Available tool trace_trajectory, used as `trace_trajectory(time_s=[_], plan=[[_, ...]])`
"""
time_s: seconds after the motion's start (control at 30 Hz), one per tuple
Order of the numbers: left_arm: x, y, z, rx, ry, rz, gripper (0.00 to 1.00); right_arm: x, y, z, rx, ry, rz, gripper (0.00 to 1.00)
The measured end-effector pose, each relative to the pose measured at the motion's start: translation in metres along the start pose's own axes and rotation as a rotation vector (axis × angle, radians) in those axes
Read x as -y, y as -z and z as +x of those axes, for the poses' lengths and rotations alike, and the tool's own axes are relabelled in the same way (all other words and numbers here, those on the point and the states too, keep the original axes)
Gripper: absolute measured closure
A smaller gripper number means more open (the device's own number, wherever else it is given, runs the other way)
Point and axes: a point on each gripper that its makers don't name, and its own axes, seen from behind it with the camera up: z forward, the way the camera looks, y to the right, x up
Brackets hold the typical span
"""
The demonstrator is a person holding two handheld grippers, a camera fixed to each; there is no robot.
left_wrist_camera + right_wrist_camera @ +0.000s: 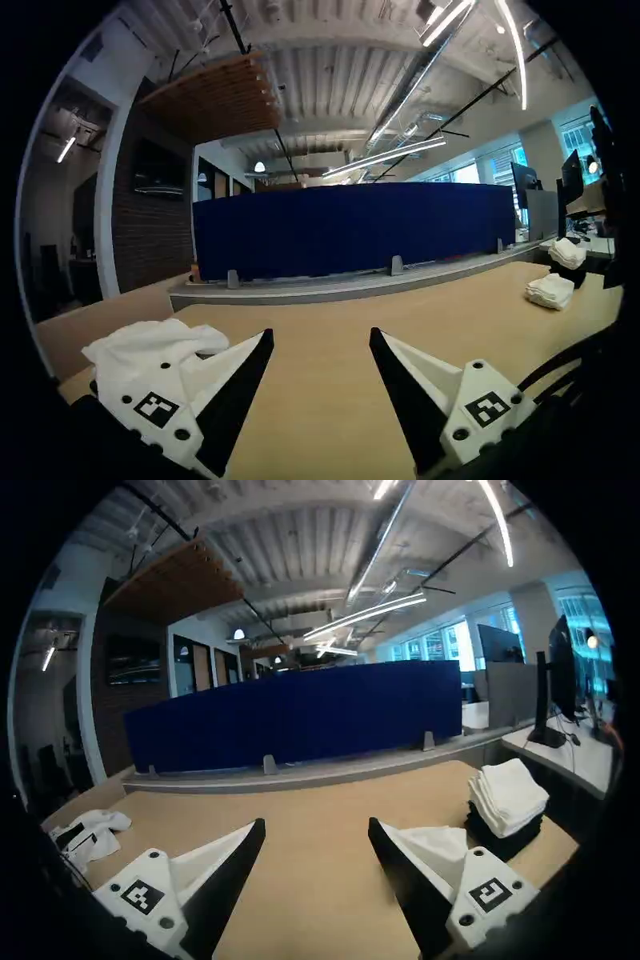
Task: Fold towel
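Note:
In the left gripper view a crumpled white towel (152, 340) lies on the wooden table (336, 320), just behind my left finger. My left gripper (320, 332) is open above bare tabletop with nothing between its fingers. My right gripper (316, 822) is open too and holds nothing. In the right gripper view a loosely folded white towel (436, 844) lies right behind my right finger. A stack of folded white towels (508, 796) rests on a black block beside it. The crumpled towel (92, 832) shows far left, with a black-and-white part that looks like the other gripper against it.
A blue divider panel (352, 228) on a grey rail runs along the table's far edge. The folded towels (550, 290) and the stack (568, 254) sit far right in the left gripper view. Monitors (556, 680) stand on a neighbouring desk to the right.

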Motion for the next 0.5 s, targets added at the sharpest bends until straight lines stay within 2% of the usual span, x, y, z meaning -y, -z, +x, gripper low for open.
trace_trajectory(time_s=[0.1, 0.3, 0.5], plan=[[0.001, 0.000, -0.005, -0.003, 0.014, 0.005, 0.11, 0.004, -0.003, -0.005, 0.005, 0.007, 0.007, 0.00], [0.003, 0.003, -0.016, -0.009, -0.003, 0.023, 0.11, 0.003, -0.009, -0.005, -0.003, 0.012, 0.018, 0.00], [-0.005, 0.006, -0.019, -0.019, 0.007, 0.009, 0.11, 0.000, -0.011, -0.001, -0.013, 0.009, 0.022, 0.00]])
